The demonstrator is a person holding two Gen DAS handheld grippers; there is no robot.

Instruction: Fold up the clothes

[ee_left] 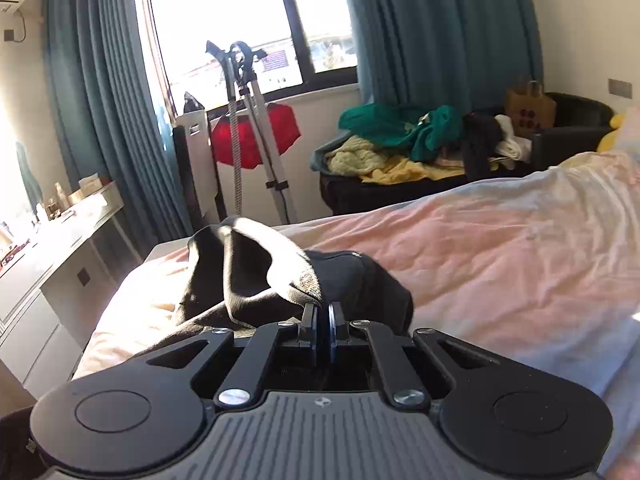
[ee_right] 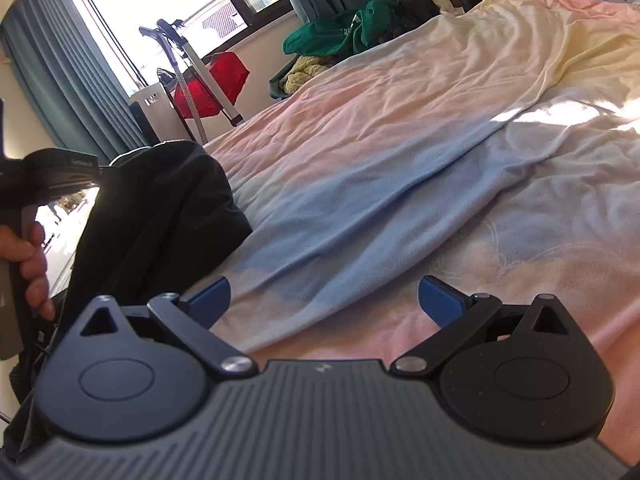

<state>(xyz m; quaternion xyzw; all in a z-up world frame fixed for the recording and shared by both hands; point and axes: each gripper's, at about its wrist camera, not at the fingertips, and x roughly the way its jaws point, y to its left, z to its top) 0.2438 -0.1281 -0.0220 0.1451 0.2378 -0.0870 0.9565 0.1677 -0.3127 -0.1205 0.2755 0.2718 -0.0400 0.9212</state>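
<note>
Our left gripper (ee_left: 323,312) pinches what looks like a black garment (ee_left: 256,276) near the bed's (ee_right: 400,128) corner, our right gripper (ee_right: 324,300) gaping empty over open bedding.

Matt black cloth garment (ee_left: 248,276) on crumpled cotton-like bedsheet (ee_left: 500,240)

My left tongs (ee_left: 323,314) hide the pinched edge of the black garment (ee_left: 256,276), whose type I cannot tell.
</note>
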